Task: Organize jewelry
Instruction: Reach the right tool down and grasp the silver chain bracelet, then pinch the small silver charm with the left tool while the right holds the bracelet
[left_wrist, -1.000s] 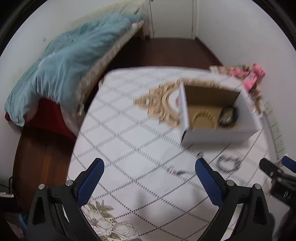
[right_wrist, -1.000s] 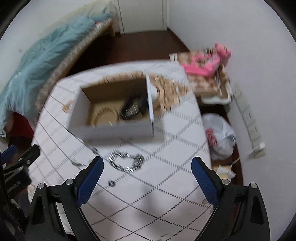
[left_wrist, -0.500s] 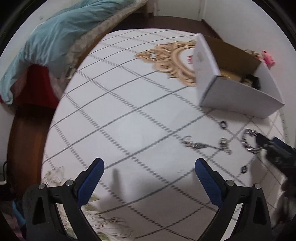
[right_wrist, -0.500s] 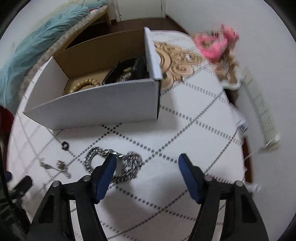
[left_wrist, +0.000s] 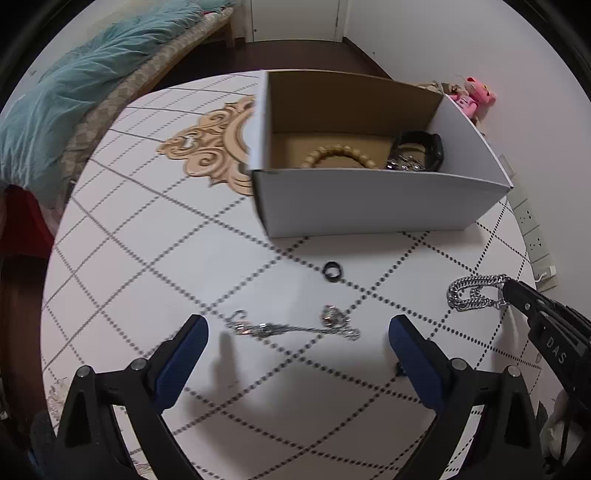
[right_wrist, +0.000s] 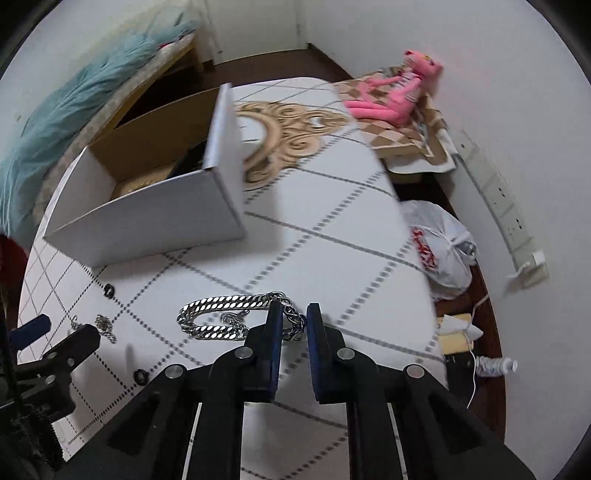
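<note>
A silver chain bracelet (right_wrist: 221, 317) lies on the white checked table; my right gripper (right_wrist: 294, 314) has closed on its right end. The bracelet also shows in the left wrist view (left_wrist: 472, 293) with the right gripper's tip against it. My left gripper (left_wrist: 297, 332) is open and empty, low over a thin silver necklace (left_wrist: 291, 328). A black ring (left_wrist: 332, 272) lies just beyond it. An open white cardboard box (left_wrist: 369, 203) holds a wooden bead bracelet (left_wrist: 338, 157) and a dark watch (left_wrist: 417, 151).
A second small black ring (right_wrist: 140, 376) lies near the table's front. A gold ornament print (left_wrist: 210, 147) marks the table's middle. A bed with a teal blanket (left_wrist: 74, 99) stands left; a pink toy (right_wrist: 391, 96) and a plastic bag (right_wrist: 439, 251) are off the right edge.
Both grippers have dropped closer to the table. The right gripper has narrowed from wide open to nearly shut around the end of the chain bracelet. The left gripper has moved over the thin necklace.
</note>
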